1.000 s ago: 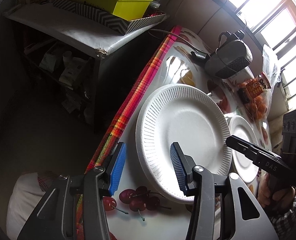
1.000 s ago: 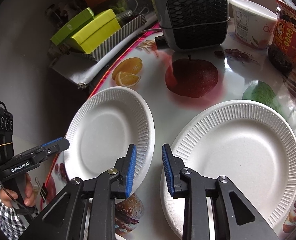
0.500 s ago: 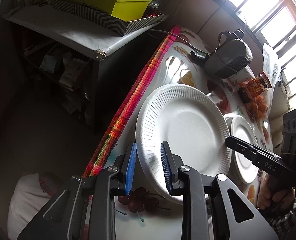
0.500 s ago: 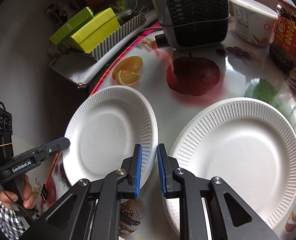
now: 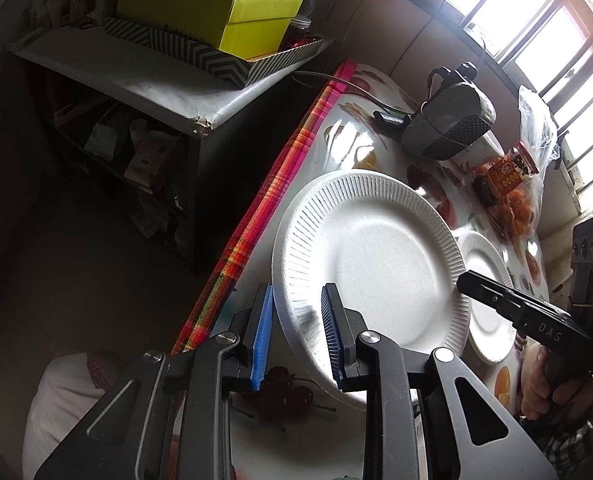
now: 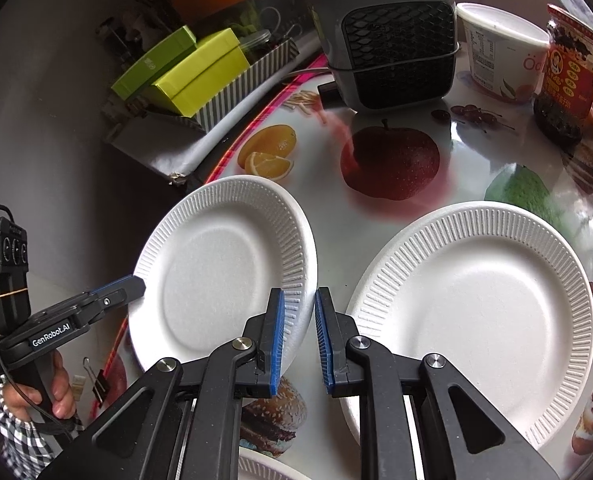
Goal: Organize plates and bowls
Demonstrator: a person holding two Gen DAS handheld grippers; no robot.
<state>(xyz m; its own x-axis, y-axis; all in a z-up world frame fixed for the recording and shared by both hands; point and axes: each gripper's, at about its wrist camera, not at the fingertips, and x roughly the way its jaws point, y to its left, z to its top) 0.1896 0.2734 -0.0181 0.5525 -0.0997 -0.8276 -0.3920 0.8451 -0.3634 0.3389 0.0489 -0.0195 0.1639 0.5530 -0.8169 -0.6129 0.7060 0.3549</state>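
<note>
While both hands are parked over the worktop (image 6: pixel 324 188), my left gripper (image 5: pixel 296 336) has just been closing and now pinches the near-left rim of the plate (image 5: pixel 376 252). My right gripper (image 6: pixel 299 328) is clenched almost fully, with the opposite rim of that same plate between its pads. The plate looks tipped up a bit at the worktop's left edge. The other plate (image 6: pixel 476 300) lies flat just beside it on the right.
</note>
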